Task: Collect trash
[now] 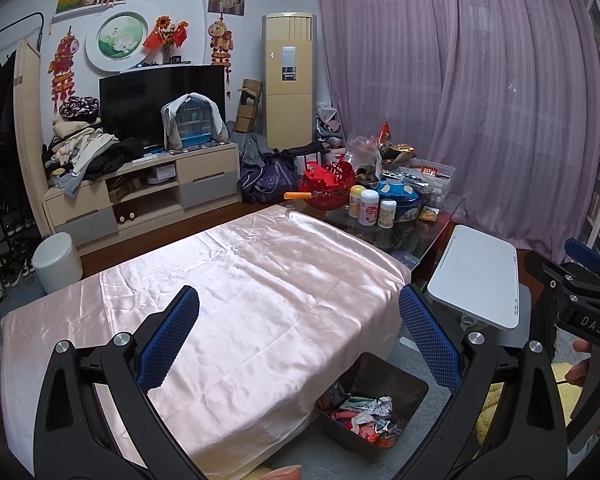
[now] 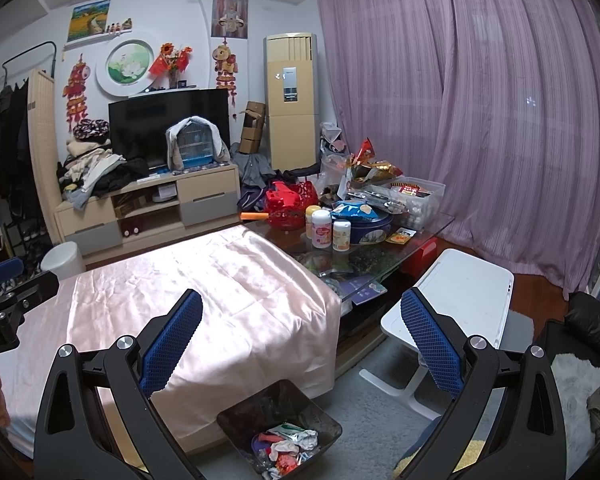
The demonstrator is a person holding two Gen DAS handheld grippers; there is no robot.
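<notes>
A dark square trash bin [image 1: 396, 384] stands on the grey carpet beside the table; it also shows in the right wrist view [image 2: 260, 408]. It holds crumpled wrappers, foil and red scraps [image 1: 364, 416] [image 2: 288, 446]. The table is draped in a shiny pink cloth [image 1: 240, 300] [image 2: 204, 304] with nothing lying on it. My left gripper [image 1: 300, 336] is open and empty, held above the cloth's near corner. My right gripper [image 2: 302, 336] is open and empty, above the cloth's edge and the bin. Each gripper shows at the edge of the other's view [image 1: 580, 300] [image 2: 4, 304].
A glass coffee table [image 2: 380, 256] holds bottles, a blue tin, red baskets and snack packs. A small white side table [image 1: 476, 276] [image 2: 460, 296] stands right of the bin. A white round bin [image 1: 56, 260], TV stand and purple curtain lie beyond.
</notes>
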